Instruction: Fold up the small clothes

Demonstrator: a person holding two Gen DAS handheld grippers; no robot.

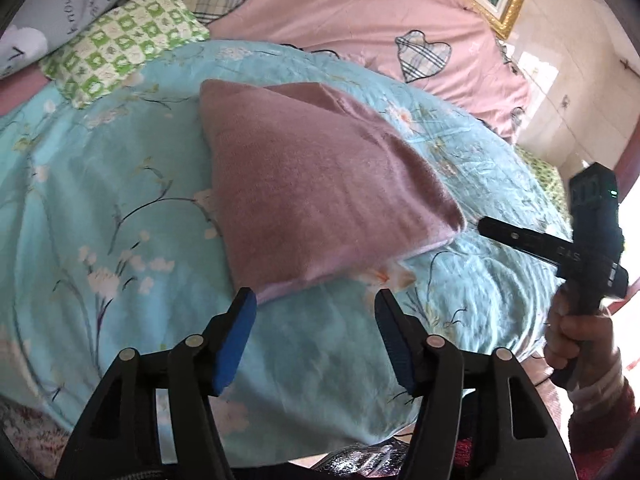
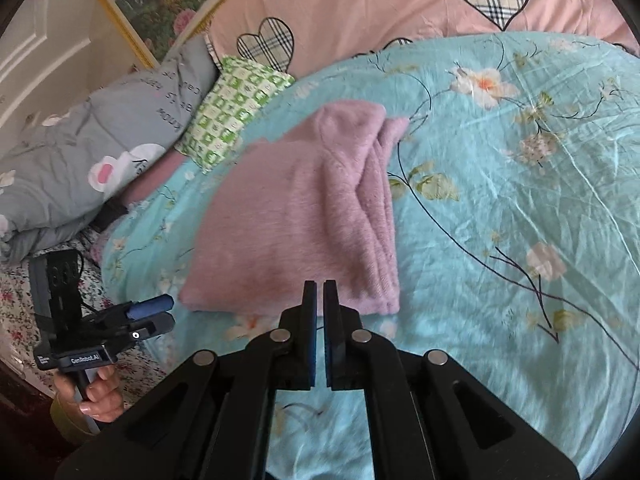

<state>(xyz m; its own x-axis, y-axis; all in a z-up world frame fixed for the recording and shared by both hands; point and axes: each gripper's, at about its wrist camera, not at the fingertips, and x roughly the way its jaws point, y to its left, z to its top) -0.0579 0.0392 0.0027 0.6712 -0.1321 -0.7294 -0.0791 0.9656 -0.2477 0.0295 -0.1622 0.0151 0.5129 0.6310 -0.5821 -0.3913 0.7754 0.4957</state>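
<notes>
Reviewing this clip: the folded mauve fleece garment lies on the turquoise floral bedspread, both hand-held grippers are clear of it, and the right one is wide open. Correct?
Not quite. The right hand-held gripper is shut, its jaws together with nothing between them, as the right wrist view shows. The rest stands: the folded mauve fleece garment lies on the turquoise floral bedspread, and the left hand-held gripper is also clear of it.

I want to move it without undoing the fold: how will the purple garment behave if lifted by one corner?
The purple garment looks like soft fleece, so probably floppy. Its stacked layers would likely sag open. It seems light and unlikely to slip.

soft daylight, glare at right, slight motion blur, fisheye-curved edges
</notes>
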